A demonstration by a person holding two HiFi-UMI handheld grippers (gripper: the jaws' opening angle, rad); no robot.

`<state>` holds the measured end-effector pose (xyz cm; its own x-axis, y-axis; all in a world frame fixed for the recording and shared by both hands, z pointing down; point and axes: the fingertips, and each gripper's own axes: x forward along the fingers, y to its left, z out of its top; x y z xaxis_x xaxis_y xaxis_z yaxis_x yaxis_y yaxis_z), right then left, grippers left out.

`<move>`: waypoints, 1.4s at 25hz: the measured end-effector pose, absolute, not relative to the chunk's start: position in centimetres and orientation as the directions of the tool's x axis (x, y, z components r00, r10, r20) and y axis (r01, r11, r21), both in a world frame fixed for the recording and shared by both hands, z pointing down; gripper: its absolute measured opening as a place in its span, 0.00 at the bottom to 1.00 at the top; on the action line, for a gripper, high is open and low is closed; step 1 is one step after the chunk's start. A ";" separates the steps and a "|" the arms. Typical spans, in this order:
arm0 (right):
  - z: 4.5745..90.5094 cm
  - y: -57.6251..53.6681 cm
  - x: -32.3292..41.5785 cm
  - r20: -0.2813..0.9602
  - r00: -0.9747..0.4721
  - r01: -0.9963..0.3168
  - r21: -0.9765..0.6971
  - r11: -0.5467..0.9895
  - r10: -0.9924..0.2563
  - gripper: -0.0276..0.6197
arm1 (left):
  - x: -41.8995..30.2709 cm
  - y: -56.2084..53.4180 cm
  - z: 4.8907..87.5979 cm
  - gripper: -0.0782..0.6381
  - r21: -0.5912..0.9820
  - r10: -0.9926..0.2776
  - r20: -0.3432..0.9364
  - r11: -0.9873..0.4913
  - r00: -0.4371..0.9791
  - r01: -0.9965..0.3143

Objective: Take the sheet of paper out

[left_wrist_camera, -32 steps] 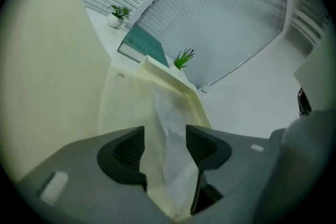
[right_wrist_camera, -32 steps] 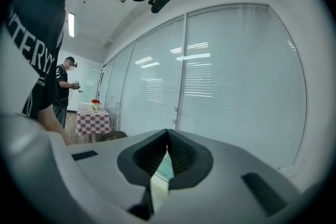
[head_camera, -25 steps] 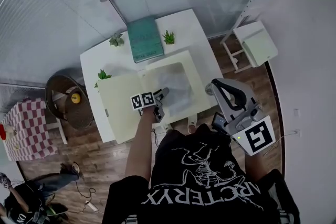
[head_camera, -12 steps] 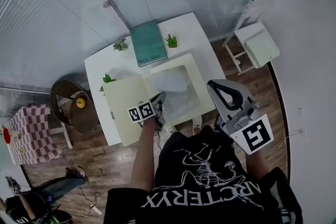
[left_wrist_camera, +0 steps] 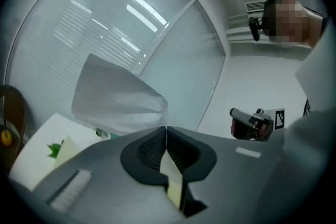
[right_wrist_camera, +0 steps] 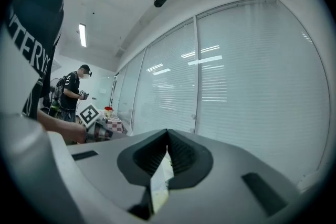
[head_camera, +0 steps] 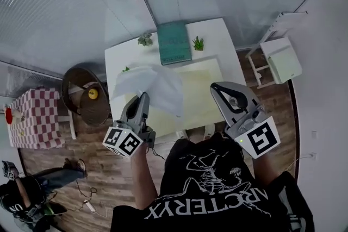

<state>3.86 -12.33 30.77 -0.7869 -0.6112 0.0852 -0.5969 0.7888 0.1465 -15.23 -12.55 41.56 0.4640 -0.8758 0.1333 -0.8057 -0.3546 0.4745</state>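
Note:
A thin white sheet of paper (head_camera: 153,87) hangs in the air above the table, pinched by one edge in my left gripper (head_camera: 142,97). In the left gripper view the sheet (left_wrist_camera: 118,98) billows up and left from the closed jaw tips (left_wrist_camera: 166,128). The open cream folder (head_camera: 204,89) it came from lies flat on the white table (head_camera: 116,57) below. My right gripper (head_camera: 215,87) is held to the right of the folder, above the table's near edge. Its jaws are shut with nothing between them (right_wrist_camera: 168,132).
At the table's far side lie a teal book (head_camera: 174,43) and small green plants (head_camera: 198,42). A wicker chair (head_camera: 81,96) and a checkered stool (head_camera: 32,119) stand to the left, a white rack (head_camera: 280,60) to the right. Another person (right_wrist_camera: 71,93) stands off to the left.
My left gripper closed on the sheet inside the folder, then rose and swung left, lifting the sheet clear. The right gripper shifted only slightly.

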 end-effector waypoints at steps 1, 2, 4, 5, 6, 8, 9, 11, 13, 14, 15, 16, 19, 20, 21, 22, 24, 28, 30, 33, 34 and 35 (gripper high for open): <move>30.6 -12.4 3.6 0.080 -0.790 -0.594 0.145 0.791 -0.608 0.06 | -15.6 -12.3 39.5 0.12 0.431 -0.889 0.105 -0.364 0.446 -0.826; 30.5 -12.4 3.3 0.074 -0.793 -0.592 0.145 0.793 -0.605 0.06 | -15.8 -12.0 37.5 0.12 0.385 -0.899 0.078 -0.372 0.432 -0.845; 30.1 -12.5 2.8 0.062 -0.797 -0.588 0.149 0.795 -0.601 0.06 | -15.7 -11.4 34.1 0.12 0.291 -0.910 0.033 -0.387 0.413 -0.875; 29.9 -12.6 2.6 0.057 -0.799 -0.586 0.152 0.796 -0.599 0.06 | -15.5 -11.1 32.7 0.12 0.252 -0.911 0.015 -0.395 0.412 -0.884; 29.8 -12.6 2.5 0.053 -0.800 -0.585 0.154 0.796 -0.598 0.06 | -15.2 -10.8 31.5 0.12 0.220 -0.910 -0.003 -0.404 0.414 -0.888; 29.7 -12.7 2.3 0.052 -0.798 -0.587 0.157 0.795 -0.600 0.06 | -14.8 -10.2 29.5 0.12 0.172 -0.908 -0.034 -0.416 0.417 -0.893; 29.8 -12.8 2.3 0.053 -0.797 -0.589 0.158 0.793 -0.602 0.06 | -14.8 -9.9 28.7 0.12 0.144 -0.911 -0.046 -0.413 0.411 -0.899; 30.1 -13.3 2.6 0.054 -0.789 -0.599 0.160 0.785 -0.612 0.06 | -14.8 -9.7 27.7 0.12 0.068 -0.921 -0.058 -0.388 0.385 -0.919; 30.4 -13.8 3.3 0.050 -0.772 -0.620 0.155 0.769 -0.633 0.06 | -14.5 -9.6 27.2 0.12 -0.012 -0.932 -0.057 -0.359 0.359 -0.933; 30.5 -14.1 3.7 0.045 -0.763 -0.633 0.149 0.760 -0.644 0.06 | -14.4 -9.6 27.0 0.12 -0.040 -0.935 -0.058 -0.349 0.351 -0.936; 30.5 -14.3 4.0 0.038 -0.756 -0.643 0.144 0.752 -0.653 0.06 | -14.3 -9.6 26.8 0.12 -0.057 -0.937 -0.062 -0.341 0.344 -0.938; 30.4 -14.5 4.2 0.030 -0.751 -0.650 0.141 0.747 -0.660 0.06 | -14.2 -9.6 26.7 0.12 -0.067 -0.938 -0.067 -0.335 0.339 -0.940; 29.9 -14.7 4.3 0.010 -0.742 -0.662 0.145 0.735 -0.670 0.06 | -14.2 -9.6 26.6 0.12 -0.086 -0.942 -0.072 -0.321 0.327 -0.943; 29.8 -14.7 4.2 0.009 -0.740 -0.664 0.149 0.733 -0.672 0.06 | -14.3 -9.6 26.6 0.12 -0.092 -0.943 -0.068 -0.319 0.325 -0.943; 29.6 -14.7 4.1 0.010 -0.738 -0.665 0.156 0.730 -0.674 0.06 | -14.4 -9.5 26.6 0.12 -0.096 -0.943 -0.064 -0.319 0.325 -0.943; 29.5 -14.7 4.0 0.014 -0.737 -0.665 0.169 0.728 -0.676 0.06 | -14.4 -9.5 26.6 0.12 -0.097 -0.943 -0.061 -0.320 0.326 -0.942; 29.5 -14.6 3.8 0.027 -0.733 -0.662 0.207 0.721 -0.680 0.06 | -14.4 -9.6 26.9 0.12 -0.095 -0.944 -0.056 -0.320 0.326 -0.943; 29.7 -14.5 3.5 0.048 -0.727 -0.660 0.231 0.715 -0.685 0.06 | -14.2 -9.6 27.0 0.12 -0.107 -0.943 -0.062 -0.318 0.325 -0.942; 29.6 -14.5 3.5 0.043 -0.725 -0.665 0.215 0.715 -0.688 0.06 | -14.0 -9.5 27.0 0.12 -0.115 -0.941 -0.074 -0.320 0.329 -0.941; 29.4 -14.6 3.6 0.033 -0.722 -0.675 0.188 0.714 -0.691 0.06 | -14.0 -9.5 27.0 0.12 -0.123 -0.940 -0.082 -0.319 0.330 -0.940; 29.3 -14.6 3.7 0.032 -0.721 -0.677 0.186 0.713 -0.692 0.06 | -14.0 -9.5 26.9 0.12 -0.126 -0.940 -0.082 -0.319 0.330 -0.939; 29.2 -14.6 3.7 0.032 -0.720 -0.678 0.186 0.712 -0.694 0.06 | -14.0 -9.5 26.9 0.12 -0.127 -0.941 -0.078 -0.319 0.331 -0.939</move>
<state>3.66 -14.62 29.15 -0.7196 -0.6936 0.0321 -0.6775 0.7116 0.1860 -14.00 -9.51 26.93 0.3306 -0.9406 -0.0780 -0.9390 -0.3195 -0.1274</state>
